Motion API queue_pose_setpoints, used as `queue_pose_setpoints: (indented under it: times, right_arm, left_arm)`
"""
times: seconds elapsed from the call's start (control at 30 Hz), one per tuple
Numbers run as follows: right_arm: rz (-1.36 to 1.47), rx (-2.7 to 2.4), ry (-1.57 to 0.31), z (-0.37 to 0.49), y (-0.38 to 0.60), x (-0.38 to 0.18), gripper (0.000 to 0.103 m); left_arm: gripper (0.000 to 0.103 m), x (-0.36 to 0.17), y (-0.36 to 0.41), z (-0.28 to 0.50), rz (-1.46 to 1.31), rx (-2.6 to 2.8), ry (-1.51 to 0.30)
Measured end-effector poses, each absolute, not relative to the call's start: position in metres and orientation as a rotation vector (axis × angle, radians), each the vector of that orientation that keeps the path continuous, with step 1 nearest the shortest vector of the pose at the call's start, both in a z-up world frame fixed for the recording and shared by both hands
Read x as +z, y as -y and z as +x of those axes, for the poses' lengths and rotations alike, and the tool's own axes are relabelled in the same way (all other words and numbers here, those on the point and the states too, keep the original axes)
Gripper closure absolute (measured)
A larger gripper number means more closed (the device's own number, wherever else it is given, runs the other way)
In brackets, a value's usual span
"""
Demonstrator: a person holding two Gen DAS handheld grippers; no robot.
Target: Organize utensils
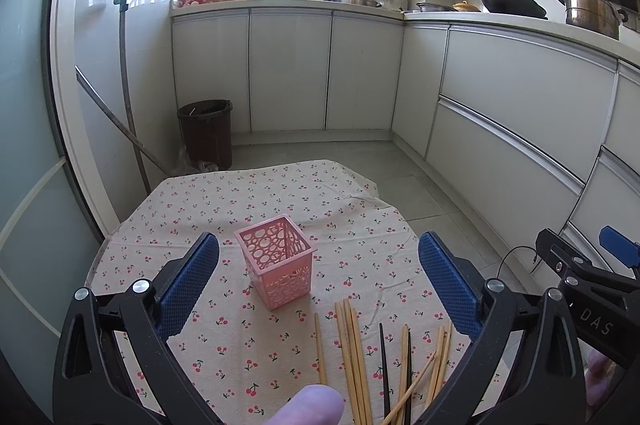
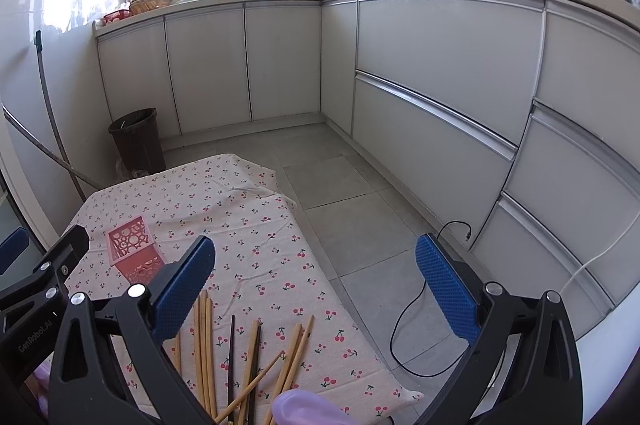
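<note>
Partly cut off: chopsticks [image 1: 356, 357] run out of frame at bottom edge in both wrist views, near ends hidden behind a fingertip [image 1: 308, 405] and gripper frames. Total count unclear. Readable: "DAS" on right gripper [image 2: 316, 289] body seen from left cam; "GenRobot.AI" on left gripper [image 1: 318, 285] body seen from right cam. Pink holder [image 1: 276, 261]: square, perforated w/ circle cutouts, upright on cherry-print cloth [image 1: 224, 201], nothing visible inside. Chopsticks mostly pale wood plus two dark ones, loosely fanned, some crossing, just in front of holder. Both grippers spread wide, blue pads apart, gripping nothing.
</note>
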State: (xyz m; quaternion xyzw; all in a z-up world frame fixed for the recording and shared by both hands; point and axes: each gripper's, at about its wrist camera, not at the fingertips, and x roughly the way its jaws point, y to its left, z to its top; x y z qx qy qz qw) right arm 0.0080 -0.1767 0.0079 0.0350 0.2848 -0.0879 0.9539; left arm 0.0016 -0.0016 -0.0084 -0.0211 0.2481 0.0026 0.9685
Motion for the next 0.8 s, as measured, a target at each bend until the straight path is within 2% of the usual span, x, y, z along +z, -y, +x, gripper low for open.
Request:
queue_pose_setpoints:
  times: [0.8]
  right_arm:
    - [0.064, -0.176, -0.579, 0.0085, 0.1765, 0.0076, 0.005]
  left_arm:
    - [0.007, -0.0122, 0.0030, 0.0044, -0.038, 0.009, -0.511]
